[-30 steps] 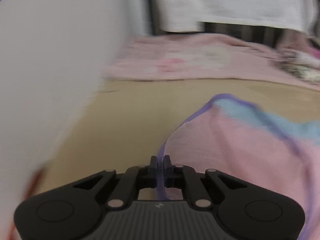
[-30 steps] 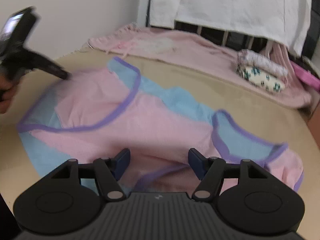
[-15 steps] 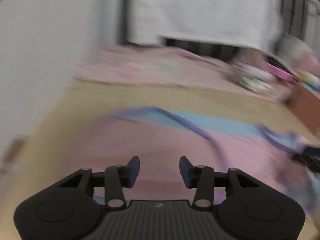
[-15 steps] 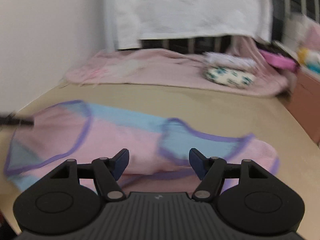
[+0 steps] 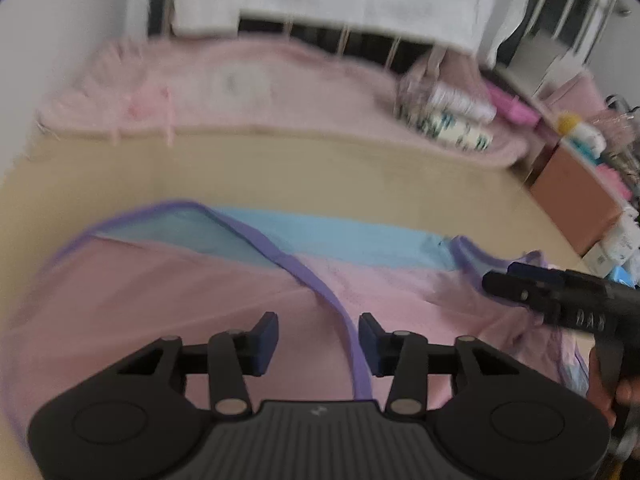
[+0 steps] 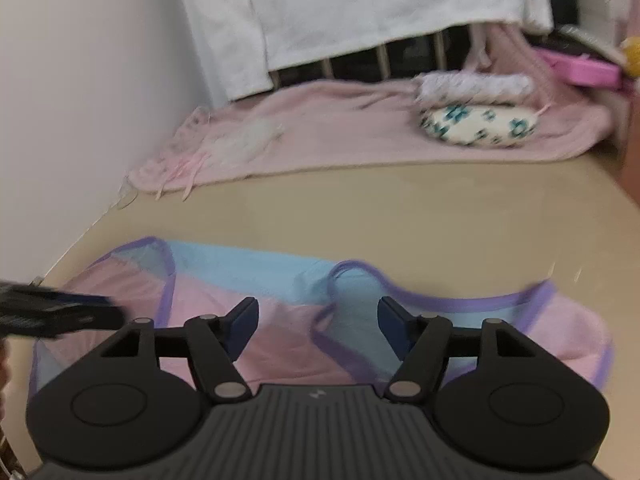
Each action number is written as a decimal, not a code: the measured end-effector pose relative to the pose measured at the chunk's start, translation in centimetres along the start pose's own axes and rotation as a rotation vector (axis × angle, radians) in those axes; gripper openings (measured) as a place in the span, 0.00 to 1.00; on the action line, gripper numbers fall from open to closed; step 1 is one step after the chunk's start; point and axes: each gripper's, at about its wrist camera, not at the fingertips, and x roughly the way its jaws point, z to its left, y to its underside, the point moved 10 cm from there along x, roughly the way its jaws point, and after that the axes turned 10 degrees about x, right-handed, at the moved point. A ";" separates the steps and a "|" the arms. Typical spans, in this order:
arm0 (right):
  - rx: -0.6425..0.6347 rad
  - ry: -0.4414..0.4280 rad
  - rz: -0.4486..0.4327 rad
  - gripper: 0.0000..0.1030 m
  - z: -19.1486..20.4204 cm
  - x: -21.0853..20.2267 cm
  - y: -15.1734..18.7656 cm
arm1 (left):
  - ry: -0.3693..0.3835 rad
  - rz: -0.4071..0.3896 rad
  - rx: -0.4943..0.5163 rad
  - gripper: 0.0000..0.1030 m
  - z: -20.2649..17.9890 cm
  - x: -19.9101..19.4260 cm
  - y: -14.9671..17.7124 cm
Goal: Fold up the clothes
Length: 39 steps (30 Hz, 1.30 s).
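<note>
A pink and light-blue garment with purple trim (image 5: 168, 288) lies spread on the tan surface (image 5: 320, 176); it also shows in the right wrist view (image 6: 280, 276). My left gripper (image 5: 318, 338) is open and empty, just above the garment's pink part beside a purple trim line. My right gripper (image 6: 316, 326) is open and empty above the garment's middle. The right gripper also appears at the right of the left wrist view (image 5: 516, 282), over the garment's right end. The left gripper shows blurred at the left of the right wrist view (image 6: 60, 312).
A pink blanket (image 6: 340, 132) lies along the far edge with rolled cloths (image 6: 476, 120) on it. A white sheet (image 6: 360, 8) hangs on a railing behind. A white wall (image 6: 80, 80) is on the left. A brown box (image 5: 572, 196) and clutter stand at the right.
My left gripper let go of the purple-trimmed edge and opened, then swung right over the garment. My right gripper stayed open and pulled back toward the garment's near side.
</note>
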 end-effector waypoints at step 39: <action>-0.248 -0.116 0.227 0.06 15.9 10.6 0.0 | -0.029 -0.050 0.183 0.05 -0.3 -7.8 10.1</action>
